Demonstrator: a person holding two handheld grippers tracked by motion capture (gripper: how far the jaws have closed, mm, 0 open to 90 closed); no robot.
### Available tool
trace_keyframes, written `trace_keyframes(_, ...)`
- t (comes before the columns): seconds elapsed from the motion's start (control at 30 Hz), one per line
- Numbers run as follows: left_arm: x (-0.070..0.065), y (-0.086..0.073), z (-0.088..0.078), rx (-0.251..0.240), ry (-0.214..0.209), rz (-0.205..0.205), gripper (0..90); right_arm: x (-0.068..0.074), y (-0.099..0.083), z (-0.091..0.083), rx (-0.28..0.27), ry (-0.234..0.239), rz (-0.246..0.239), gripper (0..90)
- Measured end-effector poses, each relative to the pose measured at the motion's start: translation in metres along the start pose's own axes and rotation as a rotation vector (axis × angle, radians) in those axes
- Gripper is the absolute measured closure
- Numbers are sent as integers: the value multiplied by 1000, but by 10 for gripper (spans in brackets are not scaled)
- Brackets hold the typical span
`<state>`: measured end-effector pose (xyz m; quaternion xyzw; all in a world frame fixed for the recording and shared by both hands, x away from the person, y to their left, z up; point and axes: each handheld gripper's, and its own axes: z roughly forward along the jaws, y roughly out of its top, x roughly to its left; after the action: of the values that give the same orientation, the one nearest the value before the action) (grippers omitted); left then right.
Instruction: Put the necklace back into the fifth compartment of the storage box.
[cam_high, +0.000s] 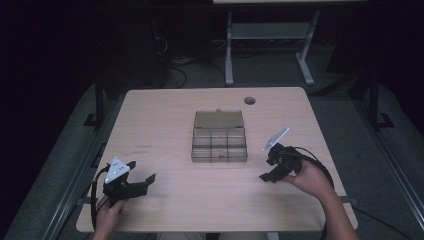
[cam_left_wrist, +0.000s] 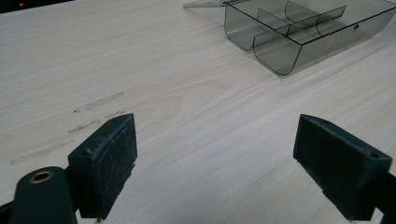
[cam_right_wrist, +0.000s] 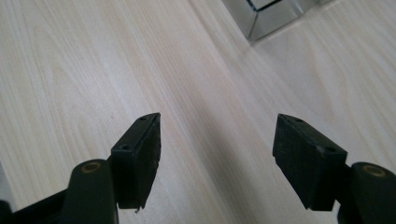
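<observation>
Organizer box: the clear smoky plastic compartment box (cam_high: 219, 145) is sitting at the middle of the table (cam_high: 165, 110), its lid (cam_high: 219, 119) lying open and flat on the far side; both your grippers are well apart from it.
Left gripper: you are holding the left gripper (cam_high: 142, 178) low over the near left of the table with its jaws spread wide, nothing between them; in the left gripper view the box (cam_left_wrist: 299, 35) is lying ahead and to the right.
Right gripper: you are holding the right gripper (cam_high: 272, 167) near the box's front right corner, jaws spread and empty; in the right gripper view just a corner of the box (cam_right_wrist: 271, 16) is peeking in at the top.
Contents: something small seems to be lying in the front row, too small to name.
Risk, sliding: the box looks light and the tabletop smooth, so pushing from one side is likely sending it skating away.
Risk, thin walls: pinching a divider or wall hard may be flexing or tipping the box.
Risk, lid: swinging the lid without bracing the base is likely lifting the whole box.
Risk, cables: your trailing cables may be dragging across the table edge.
</observation>
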<state>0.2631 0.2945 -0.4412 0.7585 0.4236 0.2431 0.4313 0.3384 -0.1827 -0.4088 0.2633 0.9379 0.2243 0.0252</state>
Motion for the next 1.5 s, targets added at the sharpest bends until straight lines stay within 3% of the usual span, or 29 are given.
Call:
trace_keyframes(0.53, -1, 0, 0, 9, -1, 11, 132, 5, -22, 4, -6, 0, 26, 320)
trace_keyframes(1.1, -3, 0, 1, 2, -9, 6, 132, 21, -46, 8, -24, -3, 39, 318)
trace_keyframes(1.37, -6, 1, 2, 13, -14, 18, 131, 34, -57, 10, -28, -17, 44, 315)
trace_keyframes(1.5, -11, 2, 1, 12, -27, 12, 132, 47, -62, 9, -69, -26, 38, 309)
